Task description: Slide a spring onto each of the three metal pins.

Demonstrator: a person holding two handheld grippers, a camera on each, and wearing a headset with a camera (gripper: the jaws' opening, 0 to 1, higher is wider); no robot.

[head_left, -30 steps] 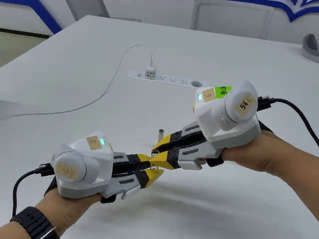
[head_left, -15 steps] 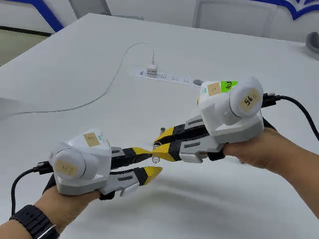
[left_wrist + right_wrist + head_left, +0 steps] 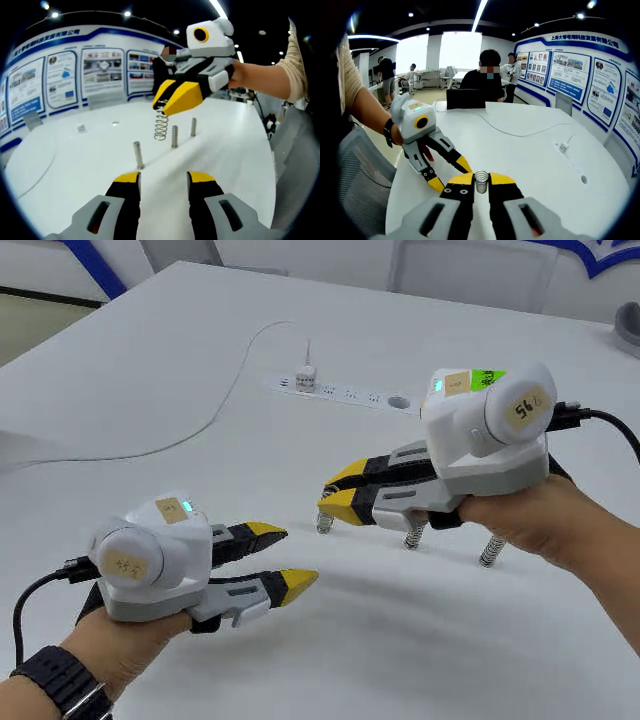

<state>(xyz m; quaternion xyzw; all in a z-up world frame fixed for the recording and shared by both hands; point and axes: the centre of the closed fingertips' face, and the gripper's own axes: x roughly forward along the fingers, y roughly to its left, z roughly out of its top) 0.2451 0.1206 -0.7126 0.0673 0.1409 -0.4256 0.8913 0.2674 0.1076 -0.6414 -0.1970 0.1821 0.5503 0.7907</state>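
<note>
Right tongs (image 3: 480, 183) pinch the spring (image 3: 160, 125) by its top, near the bare pin (image 3: 137, 155). Left tongs (image 3: 163, 176) are spread, empty. The dangling spring could sway and catch the pin's tip.

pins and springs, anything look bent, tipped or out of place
Nothing stands out. Two pins wear springs, the third pin stands bare and upright, and the right gripper holds a spring hanging straight.

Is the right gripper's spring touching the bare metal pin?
Apart. Left gripper view: the coiled metal spring hangs from the right gripper, clear of the bare metal pin.
</note>
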